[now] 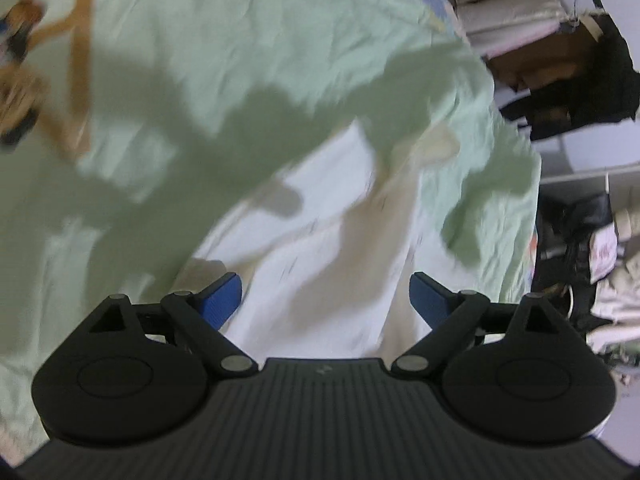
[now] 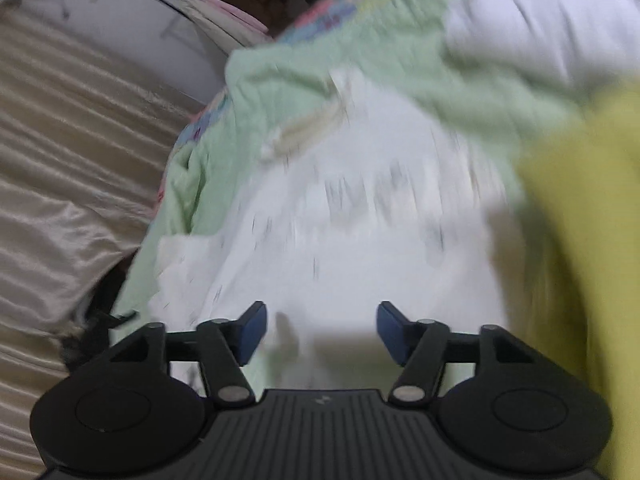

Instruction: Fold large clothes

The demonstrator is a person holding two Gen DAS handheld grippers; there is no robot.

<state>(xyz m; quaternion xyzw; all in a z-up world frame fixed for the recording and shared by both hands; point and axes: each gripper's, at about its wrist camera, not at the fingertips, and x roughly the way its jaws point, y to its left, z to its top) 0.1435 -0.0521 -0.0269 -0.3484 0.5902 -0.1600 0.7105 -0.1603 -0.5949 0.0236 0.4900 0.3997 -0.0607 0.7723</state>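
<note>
A white garment with faint dark print (image 1: pixel 320 248) lies spread on a pale green bed cover (image 1: pixel 240 60); it also shows in the right wrist view (image 2: pixel 360 208), blurred. Its beige collar (image 1: pixel 436 144) points away; it shows in the right wrist view too (image 2: pixel 312 124). My left gripper (image 1: pixel 326 296) is open and empty just above the garment. My right gripper (image 2: pixel 322 330) is open and empty above the garment's near part.
A yellow cloth (image 2: pixel 588 240) fills the right of the right wrist view. A beige satin curtain (image 2: pixel 60 160) hangs at the left. A clothes rack with dark clothes (image 1: pixel 580 72) stands beyond the bed edge. A printed pattern (image 1: pixel 48 52) marks the cover at far left.
</note>
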